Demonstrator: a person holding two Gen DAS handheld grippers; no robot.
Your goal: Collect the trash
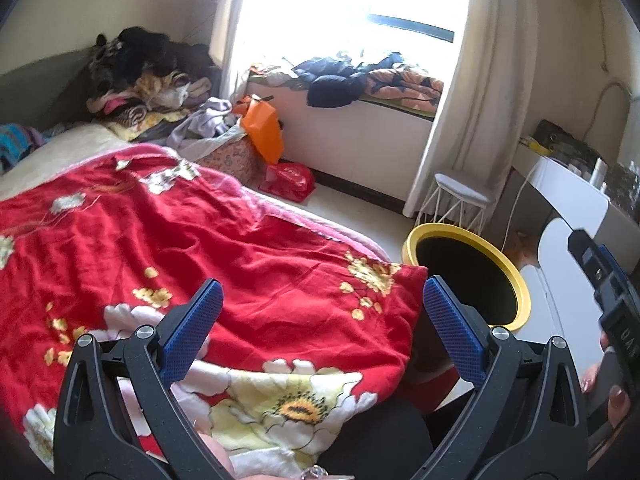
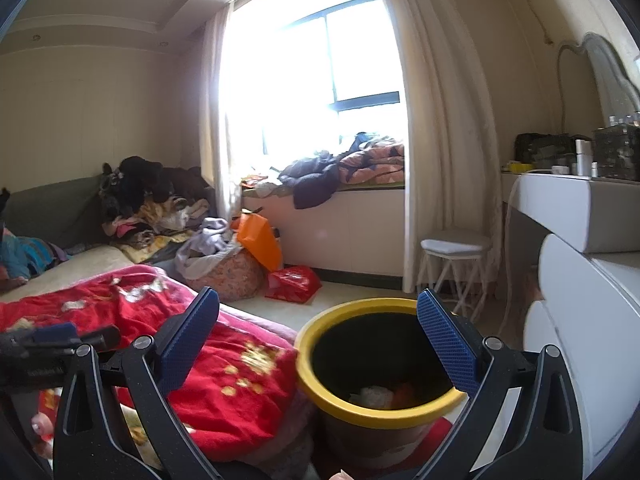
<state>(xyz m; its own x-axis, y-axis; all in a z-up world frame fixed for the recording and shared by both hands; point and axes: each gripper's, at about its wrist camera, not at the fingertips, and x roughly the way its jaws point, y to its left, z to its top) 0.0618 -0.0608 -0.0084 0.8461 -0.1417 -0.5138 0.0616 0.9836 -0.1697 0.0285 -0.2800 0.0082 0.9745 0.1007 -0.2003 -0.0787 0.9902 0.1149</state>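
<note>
A round bin with a yellow rim [image 2: 380, 416] and a black inside stands on the floor beside the bed; white and orange scraps [image 2: 376, 394] lie at its bottom. My right gripper [image 2: 318, 318] hangs open just above and before the bin, nothing between its blue pads. My left gripper [image 1: 322, 300] is open over the corner of the red flowered blanket [image 1: 200, 240], holding nothing. The same bin [image 1: 516, 276] sits to its right. The right gripper's black body [image 1: 608, 280] shows at the right edge with a hand on it.
A white dresser [image 2: 592, 320] stands right of the bin, and a white stool [image 2: 456, 252] behind it. Red [image 2: 294, 284] and orange [image 2: 260, 240] bags lie on the floor by the window seat. Clothes are piled at the bed's far end [image 1: 148, 76].
</note>
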